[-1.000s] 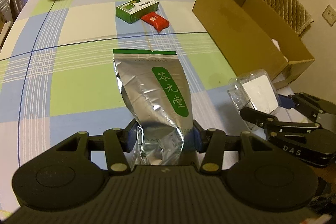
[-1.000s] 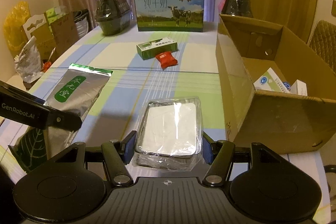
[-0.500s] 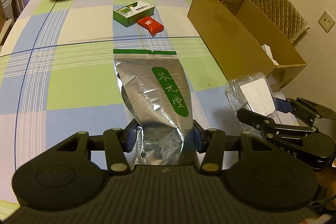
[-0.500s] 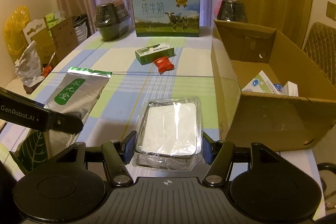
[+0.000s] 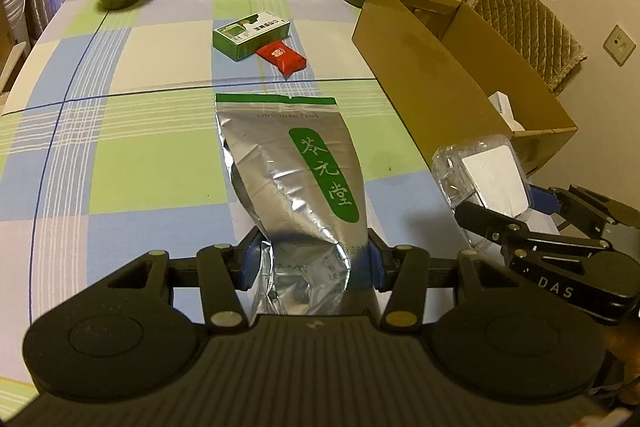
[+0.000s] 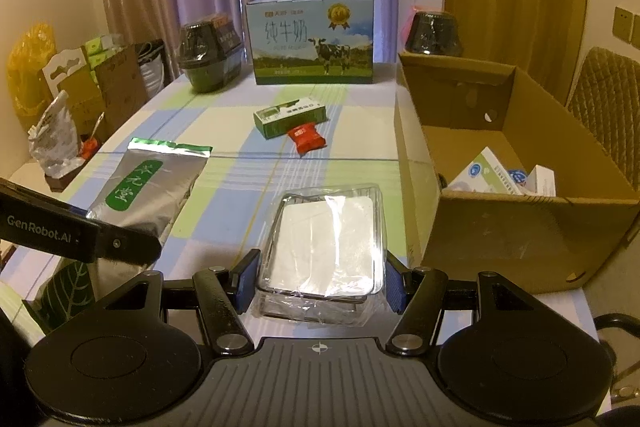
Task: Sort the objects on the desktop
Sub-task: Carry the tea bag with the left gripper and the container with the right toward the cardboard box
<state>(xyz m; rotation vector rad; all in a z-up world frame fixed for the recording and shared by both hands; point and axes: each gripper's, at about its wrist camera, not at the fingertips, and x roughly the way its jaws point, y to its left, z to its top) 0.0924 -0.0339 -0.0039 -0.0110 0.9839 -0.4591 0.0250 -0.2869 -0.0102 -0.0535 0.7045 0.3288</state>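
My left gripper (image 5: 311, 263) is clenched on the bottom end of a silver foil pouch with a green label (image 5: 294, 179), which stretches forward above the checked green, blue and white tablecloth (image 5: 132, 131). My right gripper (image 6: 318, 281) is clamped on a clear plastic-wrapped tray holding a white slab (image 6: 326, 243), raised just beside the near corner of the open brown cardboard box (image 6: 516, 235), where a few small white cartons lie. Farther along the cloth a green and white carton (image 5: 250, 35) touches a red sachet (image 5: 282, 57), well apart from both grippers
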